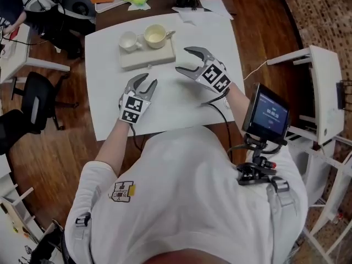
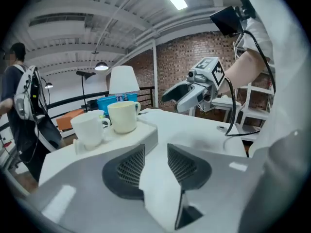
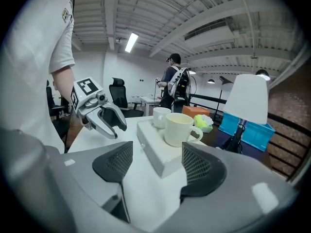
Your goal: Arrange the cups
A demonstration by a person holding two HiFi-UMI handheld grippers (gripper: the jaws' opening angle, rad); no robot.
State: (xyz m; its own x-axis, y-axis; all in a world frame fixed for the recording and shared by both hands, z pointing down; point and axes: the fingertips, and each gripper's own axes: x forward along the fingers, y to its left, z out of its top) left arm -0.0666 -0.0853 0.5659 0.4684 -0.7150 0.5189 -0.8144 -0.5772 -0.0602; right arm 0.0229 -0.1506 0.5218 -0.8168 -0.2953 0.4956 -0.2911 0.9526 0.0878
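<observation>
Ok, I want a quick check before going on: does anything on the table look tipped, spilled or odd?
Nothing stands out. The white cup and the cream cup stand upright on the pale block, no spill shows on the table, and the left gripper and right gripper are open and empty.

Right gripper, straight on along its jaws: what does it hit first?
Probably the near end of the white block, then the cream cup standing on it. The right gripper is open and empty. Depth is hard to judge.
</observation>
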